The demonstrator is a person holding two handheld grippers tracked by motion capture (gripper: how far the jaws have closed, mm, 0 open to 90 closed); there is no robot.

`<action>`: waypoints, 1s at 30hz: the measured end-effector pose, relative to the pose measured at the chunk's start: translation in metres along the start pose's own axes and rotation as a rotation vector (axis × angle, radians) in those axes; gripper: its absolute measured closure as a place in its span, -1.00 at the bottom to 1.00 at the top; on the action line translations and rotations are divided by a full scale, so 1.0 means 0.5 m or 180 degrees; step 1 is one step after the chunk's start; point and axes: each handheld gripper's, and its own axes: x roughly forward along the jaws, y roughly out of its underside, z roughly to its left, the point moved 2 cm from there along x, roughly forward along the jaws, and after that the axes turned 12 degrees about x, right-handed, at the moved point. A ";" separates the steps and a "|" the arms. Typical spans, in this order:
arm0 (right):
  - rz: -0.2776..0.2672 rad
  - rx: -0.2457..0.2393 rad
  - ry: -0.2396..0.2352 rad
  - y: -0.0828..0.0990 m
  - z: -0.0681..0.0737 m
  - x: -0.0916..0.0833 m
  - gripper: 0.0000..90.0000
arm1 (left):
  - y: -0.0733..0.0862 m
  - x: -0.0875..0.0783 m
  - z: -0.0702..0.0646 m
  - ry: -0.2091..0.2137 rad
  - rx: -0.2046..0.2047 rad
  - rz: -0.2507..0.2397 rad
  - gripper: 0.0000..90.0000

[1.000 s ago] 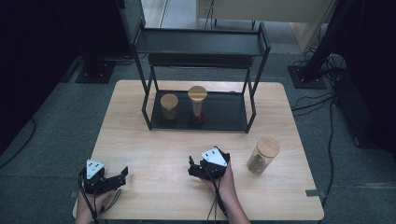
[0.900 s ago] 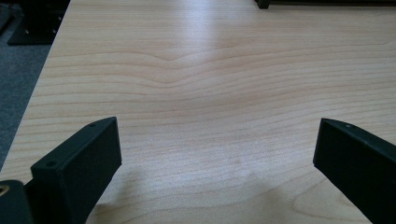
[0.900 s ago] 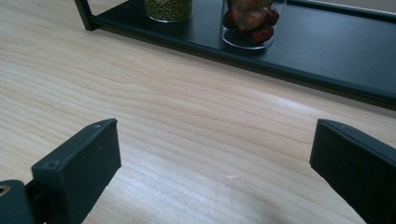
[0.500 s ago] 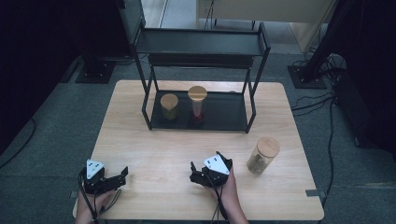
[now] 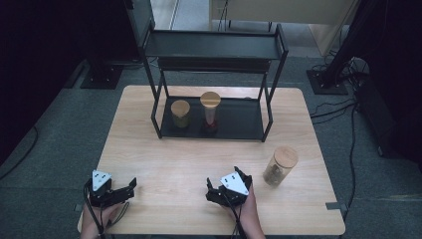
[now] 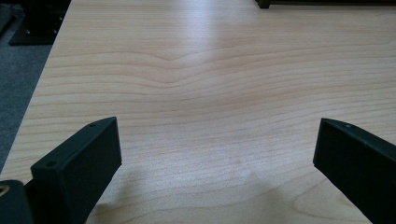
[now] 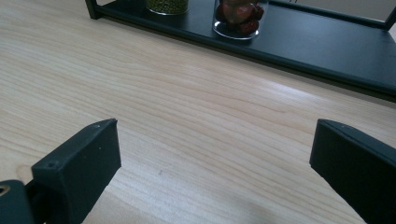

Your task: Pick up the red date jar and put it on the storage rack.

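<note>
Hands come in from the near edge of the wooden table [image 5: 199, 164], one per gripper. Left hand [image 5: 99, 219] sits at the near-left corner, w/ the left gripper [image 5: 127, 188] low over the wood, jaws pointing right and a bit far. Left gripper view: both black jaws spread wide, nothing btwn them but bare table [image 6: 210, 93]; can't tell if the tips touch the wood.

Right hand [image 5: 246, 216] is near-centre, a little right, holding the right gripper [image 5: 225, 181] w/ its grey three-cornered plate on top. Jaws aim far, toward the rack. Right gripper view: jaws wide apart, empty, bare table [image 7: 187, 116] btwn them.

Black two-tier rack [image 5: 214, 47] stands at the far-centre of the table. On its bottom shelf: short jar [image 5: 180, 113] w/ green contents on the left, tall jar [image 5: 210, 110] w/ red contents just beside it on the right; both have wooden lids. Right gripper view catches the bases of both, green [image 7: 167, 5] and red [image 7: 239, 18], on the dark shelf.

Third jar [image 5: 279, 166], wooden lid, brownish contents, stands upright on the table right of the right gripper, near but apart.
</note>
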 end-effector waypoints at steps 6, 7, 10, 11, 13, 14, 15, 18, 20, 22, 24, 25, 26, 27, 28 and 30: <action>-0.0001 -0.0006 0.0009 0.006 -0.008 -0.014 -0.96 | 0.000 0.000 0.000 0.0000 0.0005 0.0001 -0.97; 0.0001 -0.0010 0.0010 0.007 -0.009 -0.016 -0.96 | 0.000 0.000 0.000 -0.0001 0.0004 0.0001 -0.97; 0.0008 -0.0015 0.0027 0.009 -0.016 -0.021 -0.96 | 0.000 0.000 0.000 0.0000 0.0003 0.0000 -0.97; 0.0005 -0.0003 0.0031 0.010 -0.017 -0.023 -0.96 | 0.000 0.000 0.000 0.0000 0.0005 0.0001 -0.97; -0.0014 0.0004 0.0045 0.011 -0.022 -0.028 -0.96 | 0.000 0.000 0.000 0.0000 0.0005 0.0001 -0.97; -0.0010 -0.0006 0.0055 0.012 -0.023 -0.029 -0.96 | 0.000 0.000 0.000 -0.0001 0.0006 0.0004 -0.97; -0.0001 -0.0021 0.0069 0.013 -0.024 -0.031 -0.96 | 0.000 0.000 0.000 -0.0001 0.0007 0.0007 -0.97; 0.0015 -0.0027 0.0102 0.015 -0.033 -0.037 -0.97 | 0.000 0.001 0.000 0.0001 0.0019 0.0016 -0.97; 0.0021 -0.0030 0.0126 0.017 -0.042 -0.042 -0.97 | 0.000 0.001 0.000 0.0001 0.0017 0.0016 -0.97; 0.0026 -0.0017 0.0146 0.018 -0.050 -0.046 -0.97 | 0.000 0.001 0.000 0.0000 0.0019 0.0018 -0.97; 0.0033 0.0002 0.0167 0.018 -0.059 -0.050 -0.97 | 0.000 0.001 0.000 0.0000 0.0017 0.0016 -0.97; 0.0031 0.0006 0.0177 0.019 -0.064 -0.052 -0.97 | 0.000 0.001 0.000 0.0000 0.0020 0.0018 -0.97; 0.0031 0.0004 0.0190 0.019 -0.068 -0.054 -0.97 | 0.000 0.001 0.000 0.0000 0.0017 0.0014 -0.97; 0.0031 0.0004 0.0204 0.020 -0.071 -0.055 -0.97 | 0.000 0.001 0.000 0.0002 0.0018 0.0017 -0.97; 0.0031 0.0013 0.0218 0.020 -0.076 -0.058 -0.97 | 0.000 0.001 0.000 0.0002 0.0016 0.0015 -0.97; 0.0029 0.0016 0.0231 0.021 -0.083 -0.061 -0.97 | 0.000 0.001 0.000 0.0003 0.0012 0.0015 -0.97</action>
